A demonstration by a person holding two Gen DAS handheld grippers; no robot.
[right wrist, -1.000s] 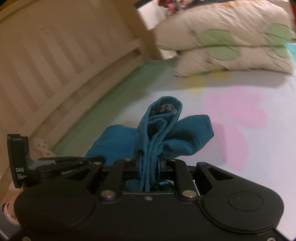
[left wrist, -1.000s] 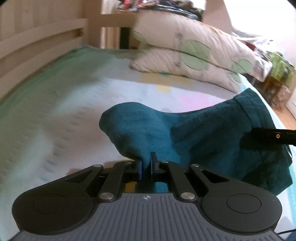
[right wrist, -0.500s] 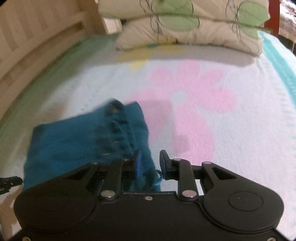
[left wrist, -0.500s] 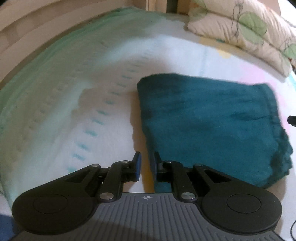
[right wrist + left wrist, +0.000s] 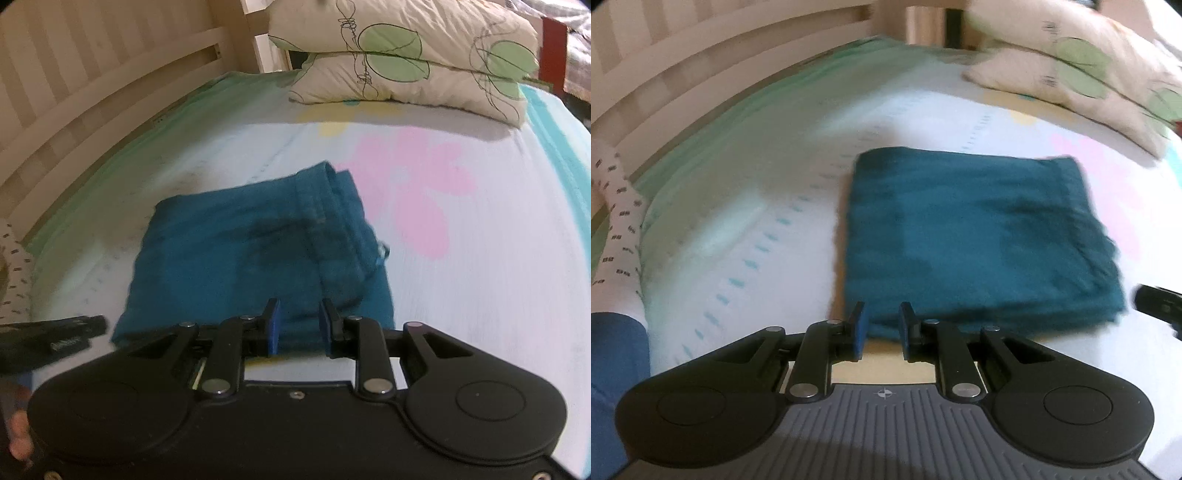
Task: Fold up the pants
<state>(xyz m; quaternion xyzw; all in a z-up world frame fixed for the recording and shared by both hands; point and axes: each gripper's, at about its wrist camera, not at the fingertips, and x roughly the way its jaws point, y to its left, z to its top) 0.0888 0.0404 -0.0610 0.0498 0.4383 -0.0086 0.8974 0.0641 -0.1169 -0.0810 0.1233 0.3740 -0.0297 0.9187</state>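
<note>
The teal pants (image 5: 975,236) lie flat on the bed, folded into a neat rectangle; the right wrist view shows them too (image 5: 236,254), waistband and drawstring at their right side. My left gripper (image 5: 881,325) is open and empty at the near left edge of the fold. My right gripper (image 5: 298,325) is open and empty at the near edge, by the waistband end. The tip of the right gripper (image 5: 1160,304) shows at the right edge of the left wrist view.
The bed sheet (image 5: 461,240) is pale with pink and yellow flowers. Two leaf-print pillows (image 5: 406,55) are stacked at the head of the bed. A slatted wooden bed rail (image 5: 701,62) runs along the left. A person's leg in a patterned sock (image 5: 620,229) is at far left.
A second ago both grippers were shut on bunched pants held up. They set the cloth down folded, opened, and have drawn back a little.
</note>
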